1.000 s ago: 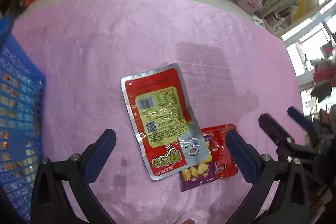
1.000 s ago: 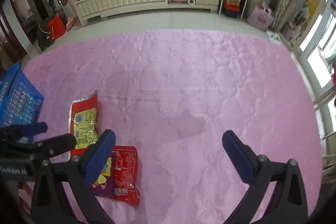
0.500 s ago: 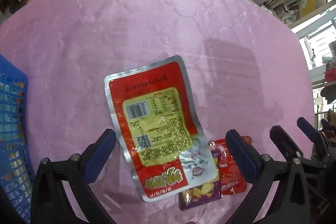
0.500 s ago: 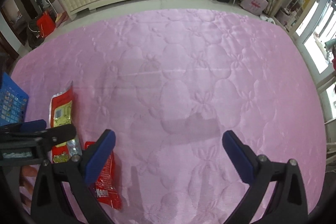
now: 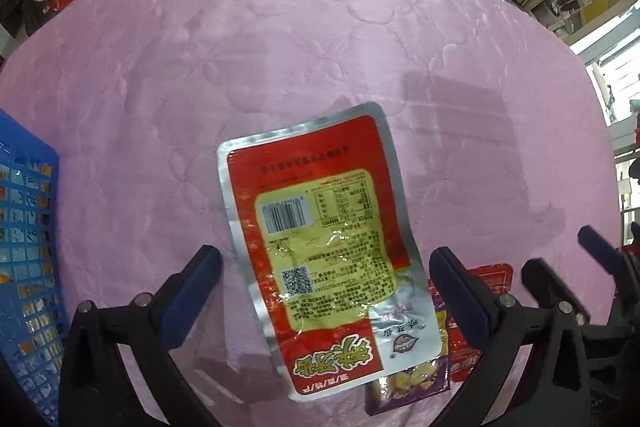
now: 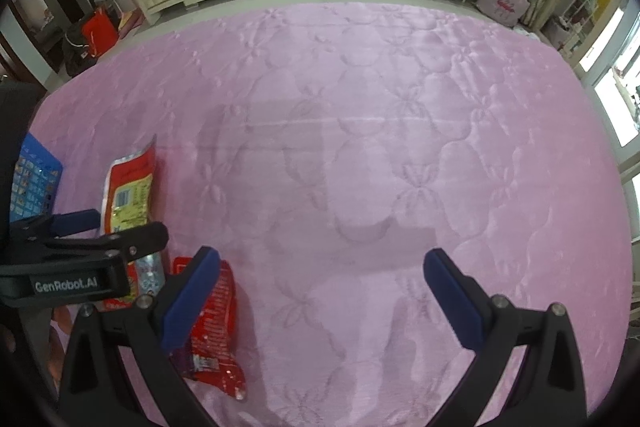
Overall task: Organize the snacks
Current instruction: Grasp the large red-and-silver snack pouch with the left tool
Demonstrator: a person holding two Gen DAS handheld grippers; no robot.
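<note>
Red and silver foil, the snack pouch (image 5: 320, 243) lies label-up on the pink quilted bedspread (image 5: 320, 47), its lower corner overlapping a smaller red-and-purple packet (image 5: 472, 347). My left gripper (image 5: 324, 267) hangs over it, fingers spread wide, nothing held. I should pinch one flat edge only, then carry it left to the blue basket (image 5: 28, 227). My right gripper (image 6: 320, 275) is spread too, over bare quilt.

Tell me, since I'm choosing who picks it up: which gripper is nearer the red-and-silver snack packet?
Left gripper: its open fingers straddle the red-and-silver snack packet. The right gripper hangs off to its right.
</note>
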